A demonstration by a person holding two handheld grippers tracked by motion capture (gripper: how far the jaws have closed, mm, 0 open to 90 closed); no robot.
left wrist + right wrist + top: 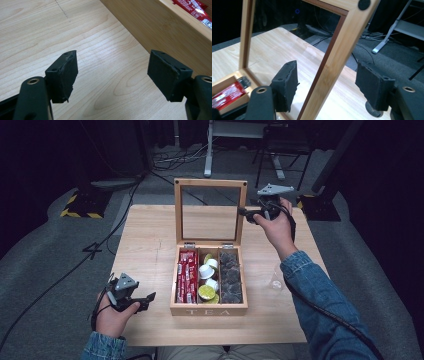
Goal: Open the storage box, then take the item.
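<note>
Wooden lid up, right claw astride its frame

Tea box (209, 310) open on the bench (150, 245); lid (210, 182) stands upright on its hinges, so the opening looks done. Right claw (325, 86) wide, the lid's side rail (337, 57) between the pads, pads clear of it: no grip. Letting go and withdrawing seems what's left. Left claw (112, 75) wide, empty, low over bare bench, box wall (160, 27) just ahead of it to the right.

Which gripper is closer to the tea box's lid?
Right. The right gripper has its open jaws around the side rail of the lid; the left gripper sits near the table's front, left of the box.
</note>
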